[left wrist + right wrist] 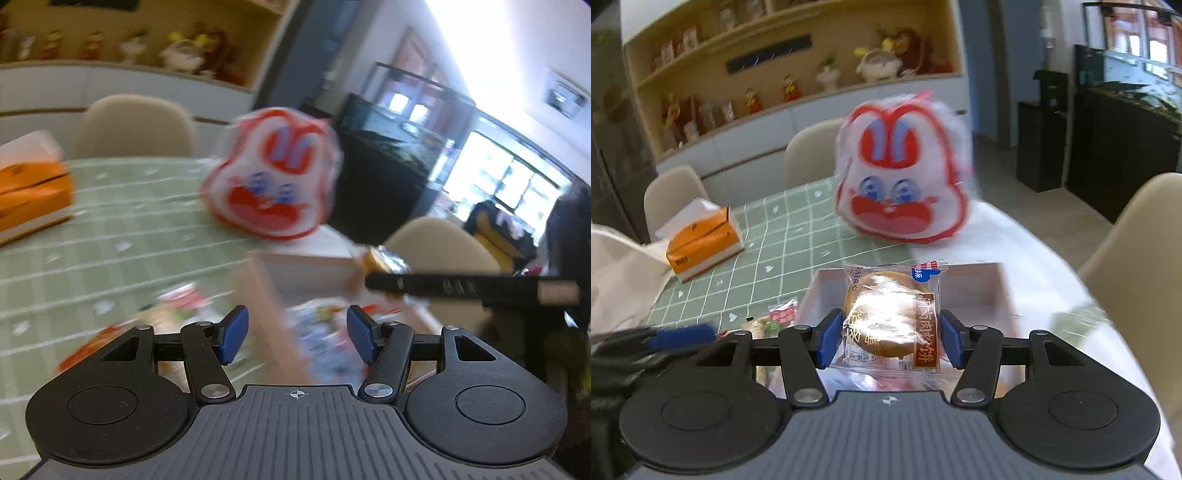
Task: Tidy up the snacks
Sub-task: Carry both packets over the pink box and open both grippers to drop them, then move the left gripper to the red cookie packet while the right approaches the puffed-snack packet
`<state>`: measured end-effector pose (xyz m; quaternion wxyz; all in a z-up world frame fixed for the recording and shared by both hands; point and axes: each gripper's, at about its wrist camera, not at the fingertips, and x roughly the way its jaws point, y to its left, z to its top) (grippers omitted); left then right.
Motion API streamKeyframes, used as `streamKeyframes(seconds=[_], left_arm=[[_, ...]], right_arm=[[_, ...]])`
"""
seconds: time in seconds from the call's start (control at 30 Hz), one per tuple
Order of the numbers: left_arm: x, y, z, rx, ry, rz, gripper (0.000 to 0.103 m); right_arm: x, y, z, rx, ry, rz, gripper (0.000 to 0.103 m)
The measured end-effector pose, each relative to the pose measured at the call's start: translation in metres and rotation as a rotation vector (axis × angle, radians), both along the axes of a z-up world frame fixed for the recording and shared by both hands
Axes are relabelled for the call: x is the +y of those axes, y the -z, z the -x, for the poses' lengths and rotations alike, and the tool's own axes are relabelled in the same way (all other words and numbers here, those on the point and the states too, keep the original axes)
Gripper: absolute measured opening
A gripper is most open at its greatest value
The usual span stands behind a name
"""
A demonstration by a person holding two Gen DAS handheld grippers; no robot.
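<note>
My right gripper [886, 338] is shut on a clear-wrapped round pastry [891, 314] and holds it above a shallow pale box [993, 280]. My left gripper [297, 338] is open and empty, hovering over the box's left wall [273, 295]; blurred snack packets [325, 339] lie inside the box. The right gripper's finger [461, 286] with the pastry [384, 258] shows at the right of the left wrist view. Loose snack packets [781, 314] lie on the table left of the box, also in the left wrist view [177, 299].
A red-and-white rabbit-face bag [905, 177] stands behind the box, also in the left wrist view [273, 173]. An orange tissue box [701, 243] sits at the far left on the green checked tablecloth [790, 229]. Beige chairs [1137, 258] surround the table.
</note>
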<state>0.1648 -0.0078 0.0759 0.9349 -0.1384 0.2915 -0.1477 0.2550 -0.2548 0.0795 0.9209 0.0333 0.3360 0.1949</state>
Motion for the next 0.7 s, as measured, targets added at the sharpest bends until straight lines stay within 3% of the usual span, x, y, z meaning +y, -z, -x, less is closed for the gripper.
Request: streamKeyframes(seconds=[0.13, 0.33, 0.5, 0.7], left_arm=[[0.051, 0.020, 0.019, 0.052, -0.108, 0.011, 0.064], [0.116, 0.039, 0.030, 0.080, -0.248, 0.073, 0.064], [0.129, 0.040, 0.055, 0.093, -0.269, 0.043, 0.064], [0.131, 0.042, 0.093, 0.088, -0.232, -0.021, 0.064]], right_arm=[[0.020, 0.001, -0.009, 0.013, 0.031, 0.001, 0.071], [0.038, -0.008, 0.022, -0.012, -0.016, 0.014, 0.072], [0.088, -0.005, 0.043, -0.001, -0.131, 0.015, 0.072], [0.178, 0.034, 0.046, 0.074, -0.234, 0.079, 0.072]])
